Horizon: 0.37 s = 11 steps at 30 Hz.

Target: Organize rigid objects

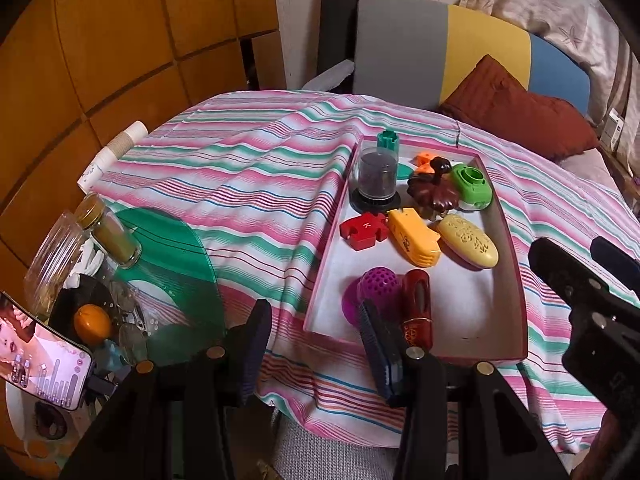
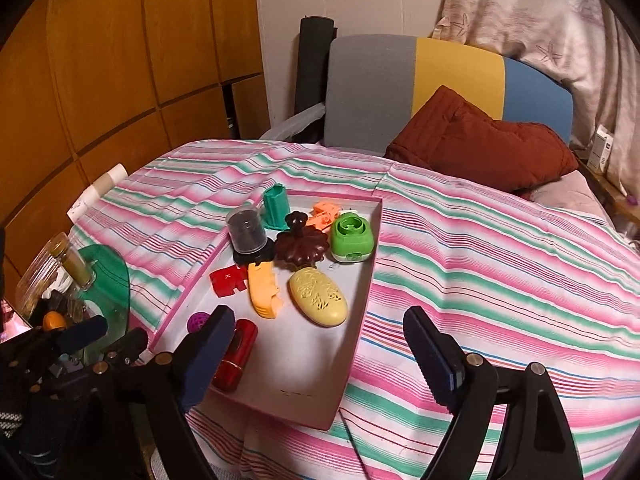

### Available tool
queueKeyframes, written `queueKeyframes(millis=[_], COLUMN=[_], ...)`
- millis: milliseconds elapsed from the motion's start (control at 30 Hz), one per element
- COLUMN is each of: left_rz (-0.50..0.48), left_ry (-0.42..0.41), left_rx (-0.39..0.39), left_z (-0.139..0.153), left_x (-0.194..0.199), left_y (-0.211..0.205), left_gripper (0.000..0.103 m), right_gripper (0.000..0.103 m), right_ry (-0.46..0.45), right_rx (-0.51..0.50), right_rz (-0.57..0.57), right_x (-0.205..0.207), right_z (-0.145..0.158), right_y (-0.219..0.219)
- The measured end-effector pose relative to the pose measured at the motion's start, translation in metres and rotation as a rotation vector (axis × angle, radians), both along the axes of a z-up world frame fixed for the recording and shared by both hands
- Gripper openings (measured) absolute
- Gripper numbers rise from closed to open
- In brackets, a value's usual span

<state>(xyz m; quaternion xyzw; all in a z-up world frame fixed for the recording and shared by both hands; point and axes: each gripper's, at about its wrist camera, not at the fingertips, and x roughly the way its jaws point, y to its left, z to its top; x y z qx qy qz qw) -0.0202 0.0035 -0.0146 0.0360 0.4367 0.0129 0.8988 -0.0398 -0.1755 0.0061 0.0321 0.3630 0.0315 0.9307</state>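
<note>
Ten-ish rigid plastic toys sit in shallow pink-rimmed cardboard tray (image 2: pixel 362 264), centre frame. Right gripper (image 2: pixel 320 344) spread wide, empty, above the tray's near end beside glossy red cylinder (image 2: pixel 236 354). Left gripper (image 1: pixel 316 344) half-spread, holding nothing. Probably best to back off straight, no nudging tray.

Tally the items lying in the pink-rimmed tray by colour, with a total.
In the tray:
Red: 2, puzzle piece and cylinder
Yellow: 2, clip-like piece and oval case
Green: 2, teal block and round-holed case
Orange: 1, small piece
Brown: 1, flower-shaped lid
Purple: 1, ball
Clear and black: 1, capped container
Total: 10
</note>
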Motion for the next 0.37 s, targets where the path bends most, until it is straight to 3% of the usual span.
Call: queueKeyframes(millis=[367], left_rz=[0.002], left_ry=[-0.050], left_rx=[0.057], left_z=[0.0005], left_x=[-0.0059], left_y=[-0.0068], left_gripper=[0.045], right_gripper=[0.087], right_ry=[0.007], right_rx=[0.014], right_rz=[-0.009], right_x=[-0.0003], right_z=[-0.0042], right_y=[-0.0026])
